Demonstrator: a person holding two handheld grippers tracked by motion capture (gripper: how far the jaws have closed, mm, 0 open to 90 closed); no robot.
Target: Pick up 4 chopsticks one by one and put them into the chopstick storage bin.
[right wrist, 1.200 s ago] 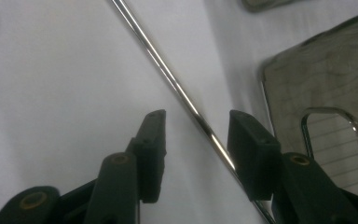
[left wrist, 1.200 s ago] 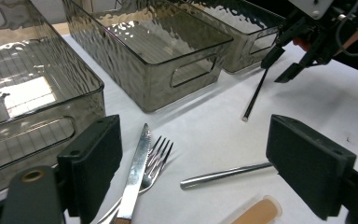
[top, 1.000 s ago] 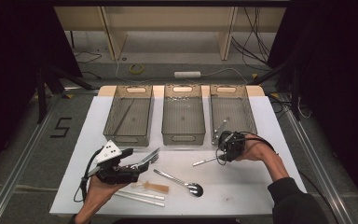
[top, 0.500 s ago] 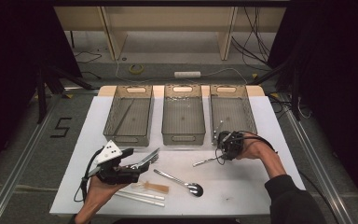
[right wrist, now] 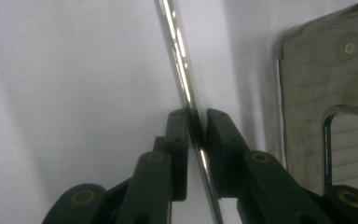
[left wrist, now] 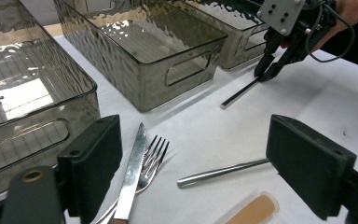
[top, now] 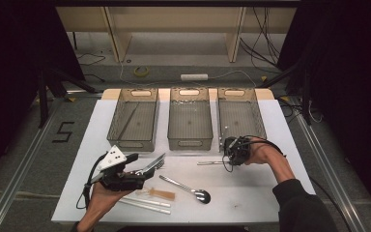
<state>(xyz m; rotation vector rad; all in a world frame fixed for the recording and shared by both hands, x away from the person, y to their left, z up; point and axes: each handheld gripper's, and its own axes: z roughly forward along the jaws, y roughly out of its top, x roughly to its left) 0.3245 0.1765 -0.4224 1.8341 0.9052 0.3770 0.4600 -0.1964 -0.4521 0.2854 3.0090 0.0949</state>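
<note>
We had the right gripper (top: 233,155) down at the table's right side, just in front of the right bin (top: 242,116), its jaws having just been closing onto a thin steel rod (right wrist: 182,74) until the pads clamped it. The rod lay flat on the white table (top: 270,193), bright and mirror-smooth, narrow enough that we needed the jaws nearly together; gripping it near one end left the rest of the shaft free, probably so that it could be lifted into a bin.

The left gripper (left wrist: 209,172) hovered low over the cutlery at the table's left front, jaws wide apart and holding nothing. Between them lay a knife (left wrist: 133,172) crossing a fork (left wrist: 153,156), both polished metal, and the round handle of a spoon (left wrist: 223,171). A tan, translucent plastic piece (left wrist: 254,211) lay just beside it. The three bins were smoky, rippled plastic with cut-out handles, lined up along the far edge, likely for sorting.
</note>
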